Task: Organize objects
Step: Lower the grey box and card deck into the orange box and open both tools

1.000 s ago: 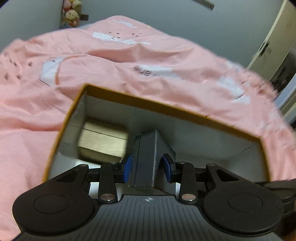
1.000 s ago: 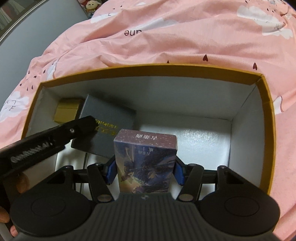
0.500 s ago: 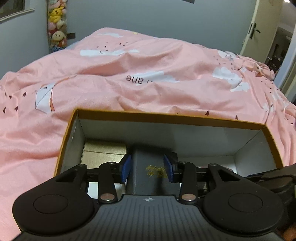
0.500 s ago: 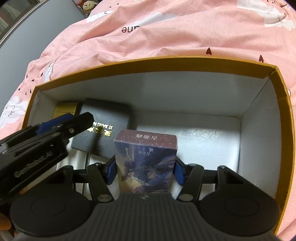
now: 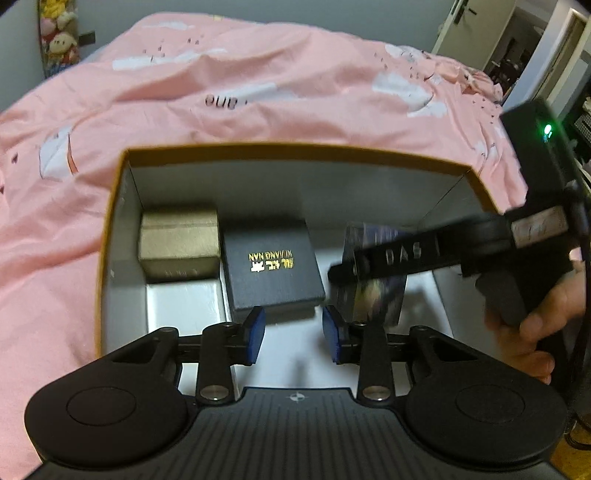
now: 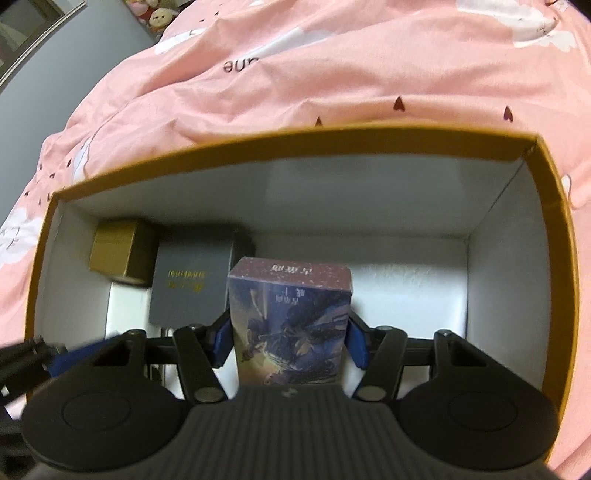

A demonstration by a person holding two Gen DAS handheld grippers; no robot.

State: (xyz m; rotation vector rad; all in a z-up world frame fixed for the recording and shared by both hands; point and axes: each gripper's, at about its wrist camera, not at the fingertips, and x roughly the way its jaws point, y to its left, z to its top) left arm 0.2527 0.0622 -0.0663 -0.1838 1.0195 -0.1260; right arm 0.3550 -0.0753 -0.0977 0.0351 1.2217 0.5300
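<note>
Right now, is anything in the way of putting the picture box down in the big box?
Nothing visible. The right tool holds the picture box over bare white floor of the big box. The black box and gold box lie off to its left; the left tool is empty.

**Right gripper holding a card box over the open carton**

The right gripper [image 6: 290,341] is pointing down into an orange-rimmed carton [image 6: 557,236] that is sitting on a pink bedspread [image 6: 332,66]. Its blue pads [image 6: 222,341] are pressing on both sides of a purple illustrated box [image 6: 290,325], which is standing upright between them. Behind and to the left, a dark grey box with gold lettering [image 6: 192,284] is lying on the white floor of the carton, just beside a gold box [image 6: 120,254] in the far left corner. A black and blue part of the other gripper [image 6: 48,358] is showing blurred at the lower left edge. Plush toys [image 6: 155,14] are sitting beyond the bed.
</note>
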